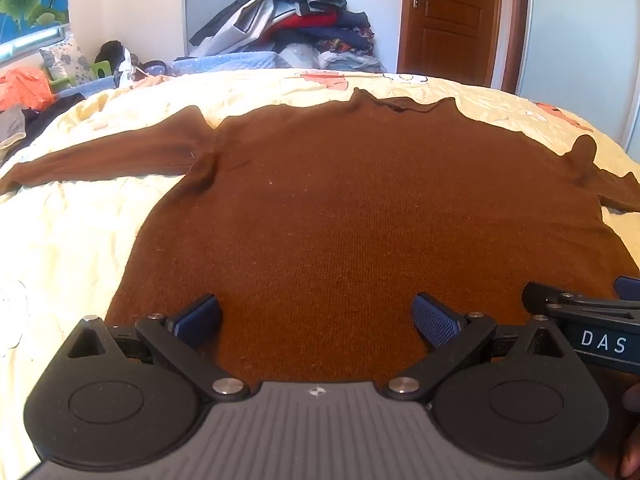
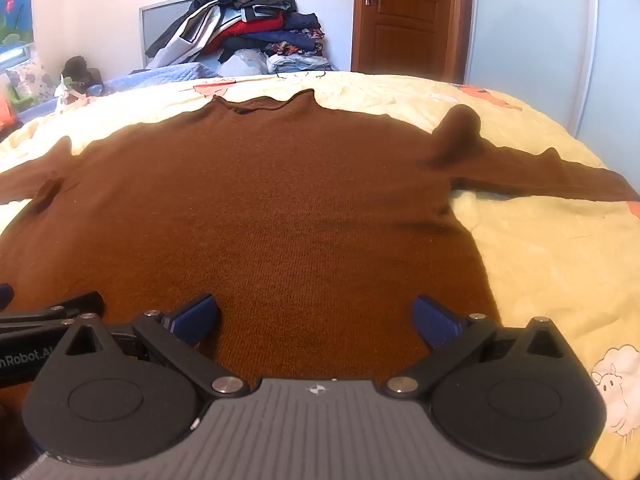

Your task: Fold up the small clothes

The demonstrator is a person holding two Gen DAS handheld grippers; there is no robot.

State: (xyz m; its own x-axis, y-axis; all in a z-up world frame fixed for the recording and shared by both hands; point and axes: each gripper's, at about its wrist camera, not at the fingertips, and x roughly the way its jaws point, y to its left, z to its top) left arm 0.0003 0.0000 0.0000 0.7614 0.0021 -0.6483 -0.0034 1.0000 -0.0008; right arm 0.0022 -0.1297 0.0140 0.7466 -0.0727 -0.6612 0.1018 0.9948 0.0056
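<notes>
A brown knitted sweater [image 1: 352,208] lies spread flat on the bed, collar at the far side, both sleeves stretched out sideways. In the right wrist view the same sweater [image 2: 260,208] fills the middle, with a bump of cloth at its right shoulder. My left gripper [image 1: 316,320] hovers over the sweater's near hem, open, nothing between its blue pads. My right gripper [image 2: 316,318] hangs beside it over the hem, also open and empty. The right gripper's arm [image 1: 592,312] shows at the right edge of the left wrist view.
The bed has a pale yellow quilt [image 1: 72,232] with cartoon prints. A heap of clothes [image 1: 296,16] is stacked against the far wall. A wooden door [image 1: 448,16] stands at the back right. Clutter and an orange bag [image 1: 24,88] lie at the far left.
</notes>
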